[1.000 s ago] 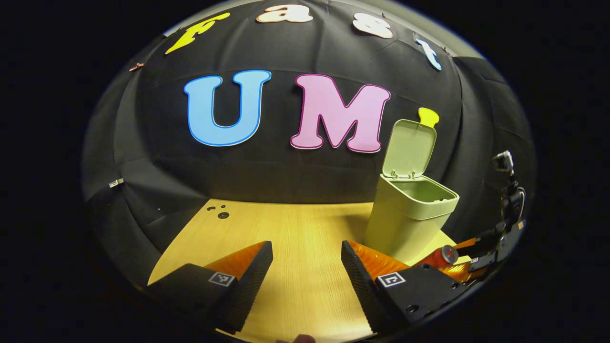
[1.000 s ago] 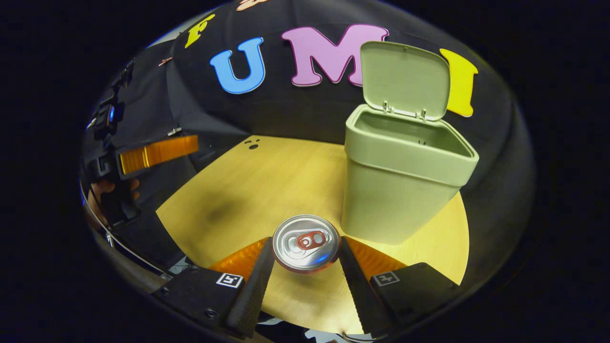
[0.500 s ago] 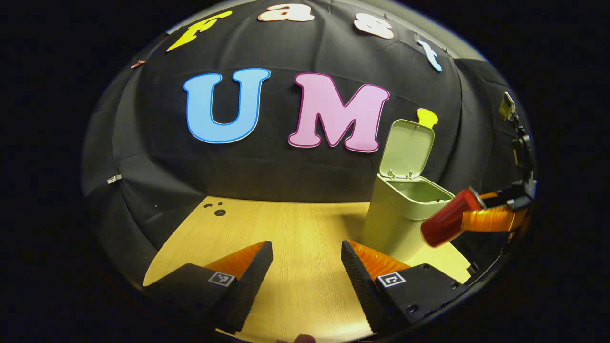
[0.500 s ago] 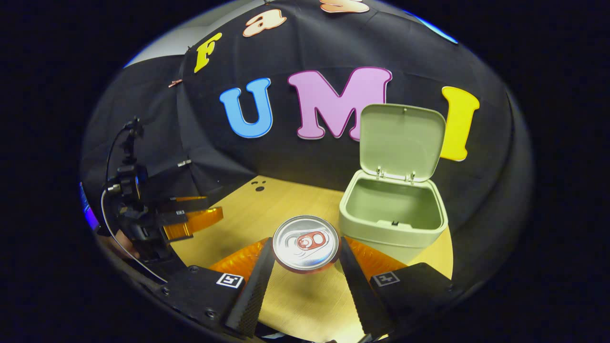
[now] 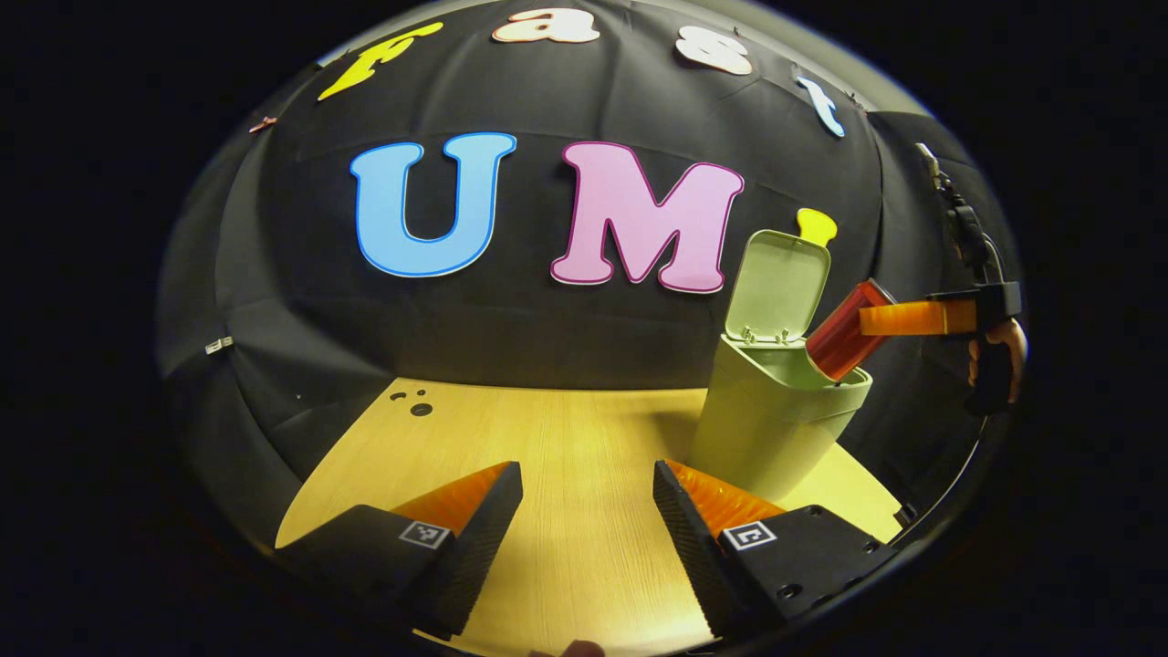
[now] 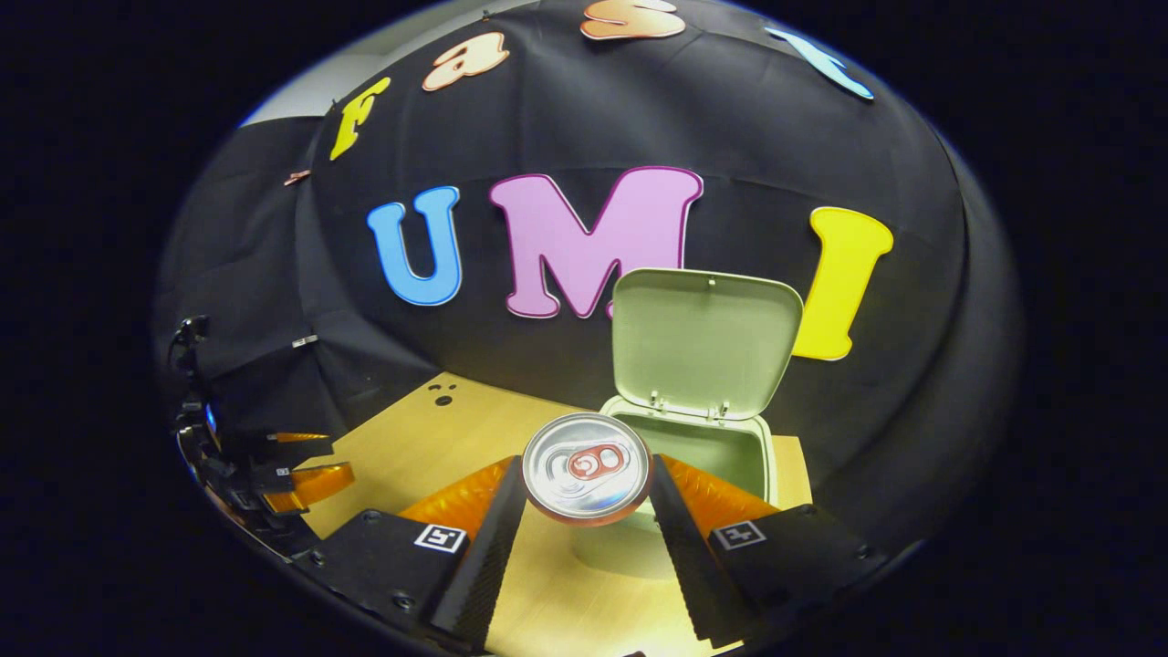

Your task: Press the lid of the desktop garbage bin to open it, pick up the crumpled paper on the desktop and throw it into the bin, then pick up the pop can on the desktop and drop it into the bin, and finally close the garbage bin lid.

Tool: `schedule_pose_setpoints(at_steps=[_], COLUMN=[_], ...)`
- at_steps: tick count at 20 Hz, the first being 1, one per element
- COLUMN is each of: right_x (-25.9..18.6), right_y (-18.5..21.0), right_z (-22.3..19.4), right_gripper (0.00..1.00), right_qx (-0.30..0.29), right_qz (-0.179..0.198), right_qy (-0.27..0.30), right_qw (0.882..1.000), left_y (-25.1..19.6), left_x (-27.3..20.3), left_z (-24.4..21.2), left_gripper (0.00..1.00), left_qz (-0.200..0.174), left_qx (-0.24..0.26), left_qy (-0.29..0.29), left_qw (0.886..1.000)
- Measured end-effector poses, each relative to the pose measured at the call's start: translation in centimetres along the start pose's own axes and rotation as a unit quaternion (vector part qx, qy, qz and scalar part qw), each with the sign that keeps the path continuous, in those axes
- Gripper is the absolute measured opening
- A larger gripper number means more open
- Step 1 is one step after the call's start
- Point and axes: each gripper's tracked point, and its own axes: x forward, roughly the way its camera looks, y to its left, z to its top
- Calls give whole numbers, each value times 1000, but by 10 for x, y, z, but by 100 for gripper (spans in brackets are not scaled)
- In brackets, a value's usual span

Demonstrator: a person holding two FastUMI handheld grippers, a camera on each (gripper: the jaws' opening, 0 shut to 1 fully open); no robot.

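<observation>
The pale green garbage bin (image 5: 771, 429) stands on the wooden desktop with its lid (image 5: 780, 283) tipped up and back. A red pop can (image 5: 844, 338) hangs tilted over the bin's open mouth, held by my right gripper (image 5: 881, 319). In the right gripper view, my right gripper (image 6: 586, 506) is shut on the pop can (image 6: 585, 467), whose silver top faces the camera, just in front of the bin (image 6: 721, 452) and under its raised lid (image 6: 703, 342). My left gripper (image 5: 587, 511) stands open above the desktop with nothing between its fingers. My left gripper (image 6: 297, 465) also appears low at the left.
The wooden desktop (image 5: 566, 429) has a small round hole (image 5: 421, 409) near its far left corner. A hand (image 5: 999, 351) holds the right gripper at the right edge of the left gripper view. Black cloth walls close the booth behind and beside the desk.
My right gripper has lifted the pop can from the desktop and carried it up and forward until it hangs over the bin's open mouth. My left gripper has stayed put and open.
</observation>
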Motion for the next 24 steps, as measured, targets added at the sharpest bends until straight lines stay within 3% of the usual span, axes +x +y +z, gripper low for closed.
schedule_pose_setpoints(at_steps=[5,12,13,14,24], right_x=[42,95,100,106,121], right_y=[-35,-47,-48,-49,-49], right_z=[-19,-53,-56,-61,-94], right_gripper=[82,83,78,82,84], right_qx=[11,26,26,24,27], right_qz=[-24,-28,-29,-30,-26], right_qy=[42,105,112,117,168], right_qw=[999,994,993,992,985], left_y=[5,8,9,11,15], left_x=[-1,3,3,4,10], left_z=[1,2,3,2,2], left_gripper=[93,93,93,93,93], left_qz=[7,15,16,17,21], left_qx=[-2,-1,-1,-1,-7], left_qy=[-1,-1,-1,-1,1], left_qw=[1000,1000,1000,1000,1000])
